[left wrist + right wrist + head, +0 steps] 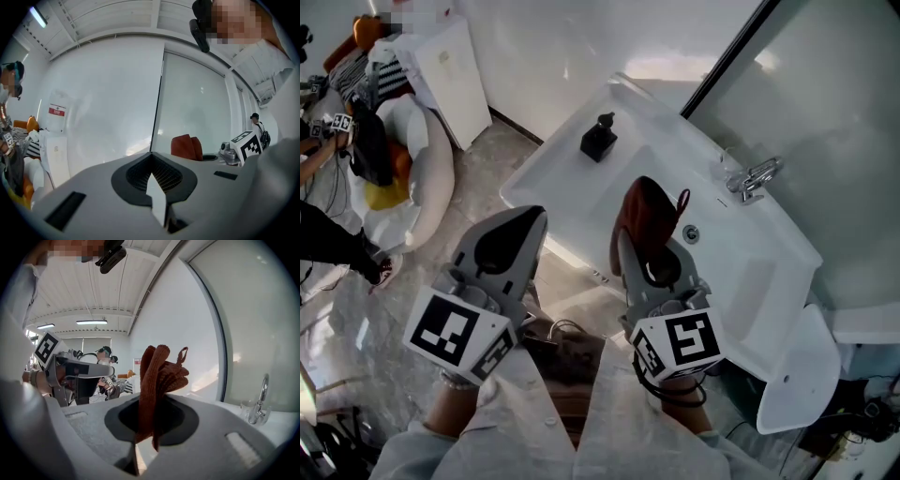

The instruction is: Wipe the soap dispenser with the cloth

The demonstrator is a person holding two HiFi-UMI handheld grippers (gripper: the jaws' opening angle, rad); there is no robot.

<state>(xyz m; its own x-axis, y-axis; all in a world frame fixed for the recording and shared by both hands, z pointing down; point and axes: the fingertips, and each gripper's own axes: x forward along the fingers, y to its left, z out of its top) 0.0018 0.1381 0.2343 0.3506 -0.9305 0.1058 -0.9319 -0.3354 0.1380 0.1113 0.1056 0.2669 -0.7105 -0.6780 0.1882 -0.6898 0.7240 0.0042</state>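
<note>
One soap dispenser [598, 138], one cloth [643, 214] and two grippers over one white sink [551, 180].
Head view: the black dispenser stands on the sink's flat ledge, apart from both tools, and one faucet [753, 177] sits further right. Left gripper view: the left gripper [157, 187] points at the wall, jaws clenched on nothing. Right gripper view: the right gripper [143, 427] pinches the rust-red cloth, which stands upright.
</note>
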